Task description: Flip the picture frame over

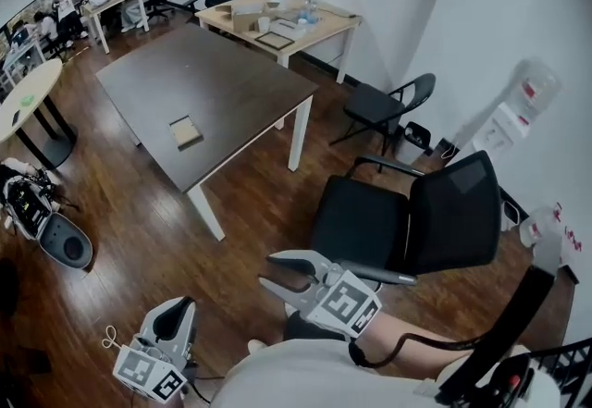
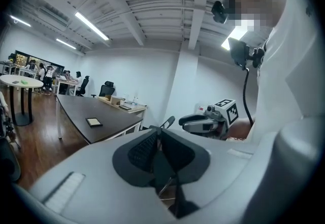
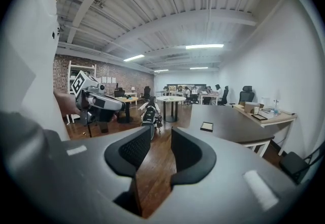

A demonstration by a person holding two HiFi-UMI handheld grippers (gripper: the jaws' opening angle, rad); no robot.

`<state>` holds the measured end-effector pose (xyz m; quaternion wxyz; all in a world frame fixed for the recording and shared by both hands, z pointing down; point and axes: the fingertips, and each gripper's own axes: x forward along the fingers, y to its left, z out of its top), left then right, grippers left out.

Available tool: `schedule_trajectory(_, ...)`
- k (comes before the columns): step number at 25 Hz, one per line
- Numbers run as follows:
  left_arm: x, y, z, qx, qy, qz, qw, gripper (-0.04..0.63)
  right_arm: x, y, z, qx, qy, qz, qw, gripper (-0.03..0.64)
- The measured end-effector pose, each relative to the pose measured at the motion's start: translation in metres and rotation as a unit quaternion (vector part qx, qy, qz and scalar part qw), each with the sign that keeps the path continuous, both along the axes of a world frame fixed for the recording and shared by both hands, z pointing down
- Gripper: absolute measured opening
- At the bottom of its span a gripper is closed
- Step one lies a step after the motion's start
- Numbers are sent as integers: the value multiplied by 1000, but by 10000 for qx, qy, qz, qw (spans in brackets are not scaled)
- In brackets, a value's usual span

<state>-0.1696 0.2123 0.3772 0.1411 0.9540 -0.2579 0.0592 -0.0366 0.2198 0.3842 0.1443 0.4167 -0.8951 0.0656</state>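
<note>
On the left gripper (image 2: 156,134) the jaws are seen pressed together, with nothing caught between them. On the right gripper (image 3: 161,134) the jaws are held partly apart, and only the wooden floor (image 3: 152,182) is seen through the gap, so nothing is gripped on either side. Outward from there, in the head view, both grippers are carried low and close to the body, and the picture frame (image 1: 186,131) is found well apart from them. It lies flat, pale face up, on the dark tabletop (image 1: 231,82), towards its near edge. From the left gripper the frame sits almost straight ahead; from the right gripper it sits ahead and to the left, with a black office chair (image 1: 398,221) off to the right. Neither gripper can be called clearly nearer, and the frame's long axis cannot be made out at this range. The gap across the floor is judged to be the thing to close first.
</note>
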Motion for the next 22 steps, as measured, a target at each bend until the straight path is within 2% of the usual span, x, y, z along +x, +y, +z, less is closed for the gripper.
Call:
schedule_trajectory(13,-31,22,15,-190,237,133,9994,25,-37,30,9,-10,130,7,9999,129)
schedule_trajectory(22,-43,22,18,-203,95,76,9997,25,-49,26,2,39,204,-103,9997,127)
